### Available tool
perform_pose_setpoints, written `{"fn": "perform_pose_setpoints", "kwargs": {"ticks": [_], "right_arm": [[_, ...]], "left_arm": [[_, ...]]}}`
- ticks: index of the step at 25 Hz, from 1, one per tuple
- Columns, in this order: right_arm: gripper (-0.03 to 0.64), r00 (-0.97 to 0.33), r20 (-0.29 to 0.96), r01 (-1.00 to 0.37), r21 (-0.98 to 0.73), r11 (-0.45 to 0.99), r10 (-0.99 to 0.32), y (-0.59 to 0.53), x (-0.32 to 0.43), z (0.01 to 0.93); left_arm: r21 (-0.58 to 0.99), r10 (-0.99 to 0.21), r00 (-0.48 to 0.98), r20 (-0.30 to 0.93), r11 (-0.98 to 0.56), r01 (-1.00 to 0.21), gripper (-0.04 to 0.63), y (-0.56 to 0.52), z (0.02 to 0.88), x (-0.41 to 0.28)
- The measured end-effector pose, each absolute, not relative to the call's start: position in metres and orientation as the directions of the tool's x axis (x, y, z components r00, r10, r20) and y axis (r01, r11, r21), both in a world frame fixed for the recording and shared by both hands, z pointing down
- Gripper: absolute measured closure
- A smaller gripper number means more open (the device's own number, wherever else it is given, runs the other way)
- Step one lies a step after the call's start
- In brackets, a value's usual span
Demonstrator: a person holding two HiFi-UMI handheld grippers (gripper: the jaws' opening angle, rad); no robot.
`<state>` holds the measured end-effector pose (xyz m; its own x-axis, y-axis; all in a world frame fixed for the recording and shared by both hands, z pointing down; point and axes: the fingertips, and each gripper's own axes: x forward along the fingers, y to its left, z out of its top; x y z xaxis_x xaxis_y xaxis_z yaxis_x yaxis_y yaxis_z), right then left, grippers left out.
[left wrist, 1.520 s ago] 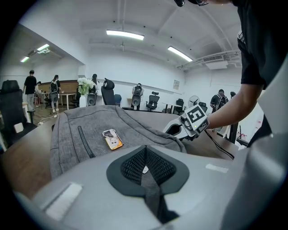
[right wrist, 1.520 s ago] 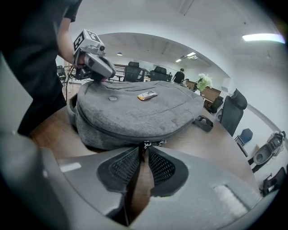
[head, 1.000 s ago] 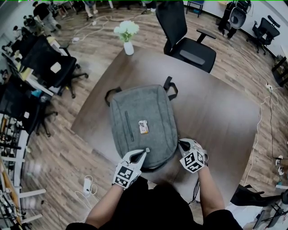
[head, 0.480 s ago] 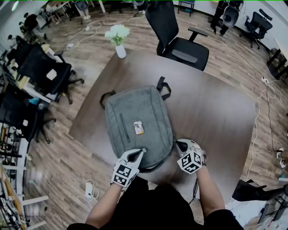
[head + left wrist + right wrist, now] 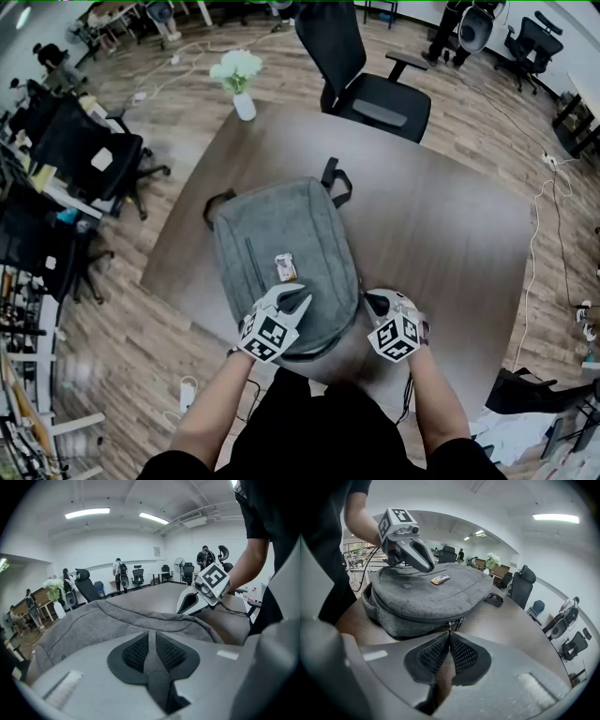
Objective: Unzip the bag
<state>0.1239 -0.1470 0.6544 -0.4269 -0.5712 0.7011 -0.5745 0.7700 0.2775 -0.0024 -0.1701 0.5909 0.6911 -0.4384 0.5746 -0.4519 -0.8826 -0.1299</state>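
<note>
A: Left edge first. What's there?

B: Black office chairs (image 5: 94,155) on the wood floor, off the tabletop (image 5: 450,234). At the tabletop's far left corner stands a white vase of pale flowers (image 5: 239,82), upright, well apart from the bag.

A: Where's the bag?

B: Grey bag (image 5: 281,230), lying flat on the left half of the tabletop. Black straps (image 5: 336,180) show at its far end. A small tag (image 5: 284,267) lies on the top panel.

A: Left gripper?

B: The left gripper (image 5: 295,302) hangs over the bag's near end, tips just short of the tag. Its jaws have just been opening. There is a narrow slit between the pads, with only grey fabric seen through it. Nothing is gripped.

A: And the right one?

B: The right gripper (image 5: 370,300) is at the bag's near right corner, low against the side wall. Its jaws are closed to the tips. The right gripper view shows two pulls side by side on the zip line. The zipper pull (image 5: 450,626) runs down into the tips, pinched. The second pull (image 5: 460,620) hangs free just beside it.

A: The zip itself?

B: A dark line along the side wall from that corner. Cannot tell whether any stretch gapes.

A: Further right?

B: Bare tabletop, a black swivel chair (image 5: 375,84) at the far edge, and a white cable (image 5: 548,216) on the floor.
</note>
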Motion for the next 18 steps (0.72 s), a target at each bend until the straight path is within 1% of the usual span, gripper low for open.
{"fn": "perform_pose_setpoints", "kwargs": {"ticks": [5, 8, 10, 11, 14, 15, 18], "right_arm": [[0.606, -0.432, 0.705, -0.577, 0.263, 0.774, -0.562, -0.147, 0.120, 0.655], [0.606, -0.429, 0.713, -0.577, 0.257, 0.776, -0.555, -0.145, 0.120, 0.655], [0.606, -0.427, 0.717, -0.572, 0.257, 0.779, -0.551, -0.146, 0.120, 0.656], [0.606, -0.426, 0.719, -0.569, 0.259, 0.780, -0.549, -0.146, 0.120, 0.656], [0.606, -0.416, 0.730, -0.561, 0.264, 0.784, -0.543, -0.145, 0.121, 0.657], [0.607, -0.411, 0.735, -0.559, 0.264, 0.786, -0.539, -0.144, 0.122, 0.658], [0.607, -0.398, 0.752, -0.553, 0.260, 0.791, -0.526, -0.141, 0.122, 0.661]], "left_arm": [[-0.110, -0.327, 0.702, 0.633, -0.935, -0.336, 0.449, -0.181, 0.603, 0.019], [-0.081, -0.262, 0.716, 0.647, -0.957, -0.277, 0.366, -0.182, 0.607, 0.034], [-0.081, -0.216, 0.721, 0.659, -0.973, -0.217, 0.340, -0.184, 0.610, 0.045], [-0.089, -0.188, 0.712, 0.676, -0.981, -0.175, 0.331, -0.184, 0.614, 0.049], [-0.131, -0.117, 0.638, 0.761, -0.991, -0.025, 0.364, -0.182, 0.637, 0.059], [-0.128, -0.096, 0.620, 0.779, -0.992, 0.007, 0.370, -0.181, 0.642, 0.060], [-0.079, -0.049, 0.626, 0.779, -0.997, 0.020, 0.371, -0.180, 0.648, 0.061]]}}
